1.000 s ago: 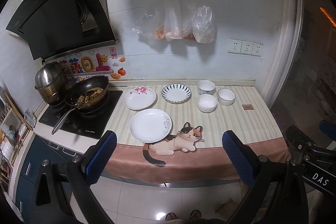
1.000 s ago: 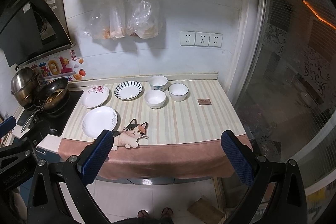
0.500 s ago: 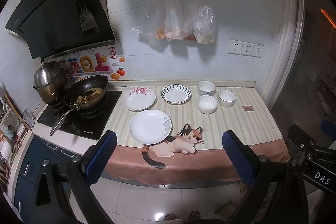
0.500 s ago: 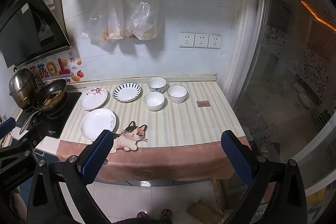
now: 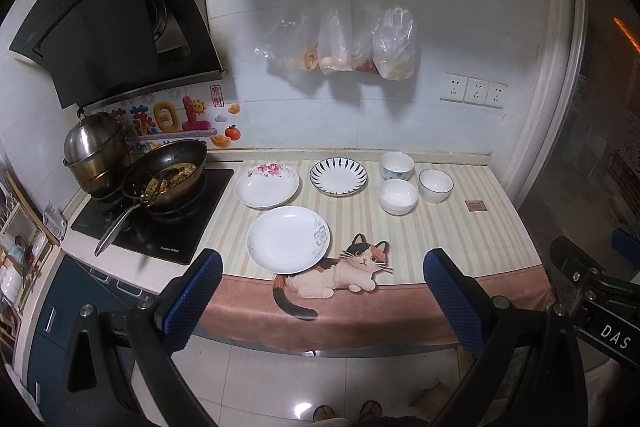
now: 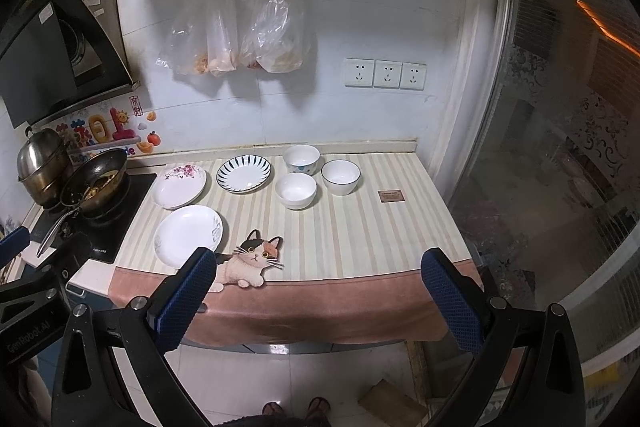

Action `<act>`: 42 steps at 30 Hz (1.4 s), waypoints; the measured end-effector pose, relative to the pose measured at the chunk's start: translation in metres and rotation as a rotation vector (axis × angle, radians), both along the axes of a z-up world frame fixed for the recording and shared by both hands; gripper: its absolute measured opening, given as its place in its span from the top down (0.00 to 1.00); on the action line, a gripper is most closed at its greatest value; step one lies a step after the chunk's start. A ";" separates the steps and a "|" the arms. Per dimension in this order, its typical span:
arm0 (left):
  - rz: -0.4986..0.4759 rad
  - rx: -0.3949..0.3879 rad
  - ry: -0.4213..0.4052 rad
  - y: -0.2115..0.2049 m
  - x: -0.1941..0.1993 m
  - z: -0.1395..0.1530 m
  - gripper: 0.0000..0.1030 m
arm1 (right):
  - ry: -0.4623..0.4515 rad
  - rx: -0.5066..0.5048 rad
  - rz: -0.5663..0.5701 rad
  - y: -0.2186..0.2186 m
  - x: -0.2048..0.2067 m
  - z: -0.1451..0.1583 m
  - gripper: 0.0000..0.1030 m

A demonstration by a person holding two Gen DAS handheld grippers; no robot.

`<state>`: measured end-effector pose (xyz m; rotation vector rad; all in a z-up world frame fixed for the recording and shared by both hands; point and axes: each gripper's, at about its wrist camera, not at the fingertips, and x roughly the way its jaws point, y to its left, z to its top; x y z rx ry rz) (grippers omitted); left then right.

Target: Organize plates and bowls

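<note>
Blue-padded fingers of the left gripper (image 5: 318, 297) stand spread wide at the bottom of the left wrist view, holding nothing and short of the counter edge. The right gripper (image 6: 316, 297) is likewise released, low in the right wrist view. Beyond both, at centre frame, the striped counter cloth (image 5: 440, 235) carries all the tableware. Nearest lies the white plate (image 5: 288, 239), just beside the printed cat (image 5: 340, 273). Farther back sit the floral plate (image 5: 267, 185) and the blue-striped plate (image 5: 338, 176), side by side. To their right, three bowls cluster: the plain white bowl (image 5: 398, 196), the dark-rimmed bowl (image 5: 435, 185) and the patterned bowl (image 5: 396, 165), nearest the wall.
</note>
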<state>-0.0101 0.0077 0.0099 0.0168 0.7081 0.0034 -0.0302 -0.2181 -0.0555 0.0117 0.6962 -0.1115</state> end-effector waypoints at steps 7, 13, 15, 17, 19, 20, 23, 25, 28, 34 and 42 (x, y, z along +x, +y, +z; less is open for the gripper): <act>0.003 0.000 0.000 0.004 0.004 -0.002 0.00 | 0.001 0.001 -0.001 0.003 0.002 -0.001 0.00; 0.001 -0.001 0.001 0.003 0.004 -0.001 0.00 | 0.002 0.002 0.001 0.004 0.004 0.000 0.00; 0.001 0.000 0.001 0.003 0.004 -0.001 0.00 | 0.002 0.001 0.001 0.006 0.005 0.000 0.00; 0.001 0.000 0.001 0.002 0.004 -0.001 0.00 | 0.001 0.001 0.002 0.008 0.006 0.000 0.00; 0.000 0.000 0.000 0.003 0.005 -0.001 0.00 | 0.001 0.000 0.003 0.010 0.007 0.000 0.00; 0.001 0.000 0.001 0.002 0.004 -0.001 0.00 | 0.001 0.000 0.004 0.011 0.008 -0.001 0.00; 0.000 -0.001 -0.001 0.003 0.006 -0.001 0.00 | -0.005 -0.001 0.004 0.018 0.007 -0.001 0.00; -0.001 -0.001 -0.002 0.006 0.008 -0.001 0.00 | -0.007 0.002 0.003 0.022 0.005 -0.003 0.00; -0.003 -0.008 0.001 0.009 0.009 -0.002 0.00 | -0.003 0.021 0.006 0.026 0.006 -0.008 0.00; 0.020 -0.009 0.017 0.040 0.041 -0.017 0.00 | 0.028 0.133 0.050 0.041 0.030 -0.034 0.00; 0.137 -0.015 0.087 0.094 0.107 -0.073 0.00 | 0.159 0.180 0.160 0.073 0.126 -0.112 0.00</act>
